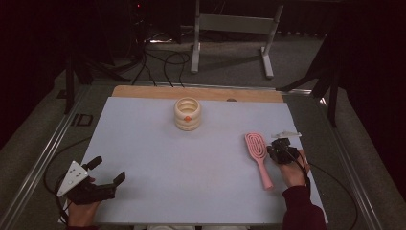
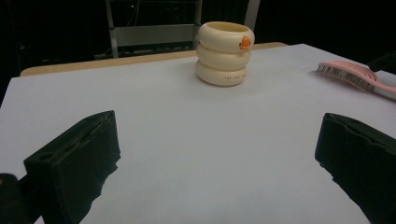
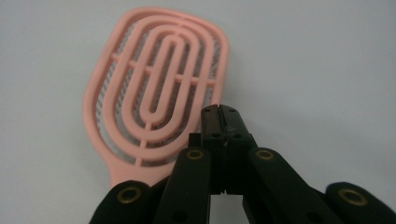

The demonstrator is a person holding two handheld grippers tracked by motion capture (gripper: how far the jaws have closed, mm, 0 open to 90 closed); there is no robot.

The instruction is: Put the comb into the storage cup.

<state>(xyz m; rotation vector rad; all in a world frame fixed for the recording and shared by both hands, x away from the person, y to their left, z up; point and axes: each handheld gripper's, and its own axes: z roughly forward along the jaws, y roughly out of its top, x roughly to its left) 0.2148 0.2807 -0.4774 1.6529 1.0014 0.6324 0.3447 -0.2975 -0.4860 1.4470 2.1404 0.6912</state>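
from the high view, a white table top (image 1: 158, 158) carries a cream ribbed cup (image 1: 187, 113), shaped like three stacked rings with a small orange mark on its near side, standing upright toward the far middle. a pink vented hairbrush (image 1: 259, 157) lies flat at the right, its oval head pointing far and its handle running toward the near edge. the left gripper (image 1: 108, 171) sits at the near left corner, held in a hand (image 1: 82, 214), its grey three-cornered plate on top and its two black jaws spread well apart over bare table. the right gripper (image 1: 276, 149) is held in the right hand (image 1: 293, 173) just right of the hairbrush, close beside the brush where head meets handle; a dark red sleeve (image 1: 300, 210) comes in from the near edge. in the left gripper view, the two black jaws stand wide apart at the bottom corners with nothing between them; the cup (image 2: 225, 53) stands far ahead near the wooden far edge, and the bristled head of the hairbrush (image 2: 353, 77) lies at the far right. in the right gripper view, the right gripper (image 3: 222, 116) has its jaws pressed together with no gap and nothing between them, its tip just beside the lower right rim of the hairbrush (image 3: 156, 91) head, whose looped slots face up; whether the tip touches the rim cannot be told.
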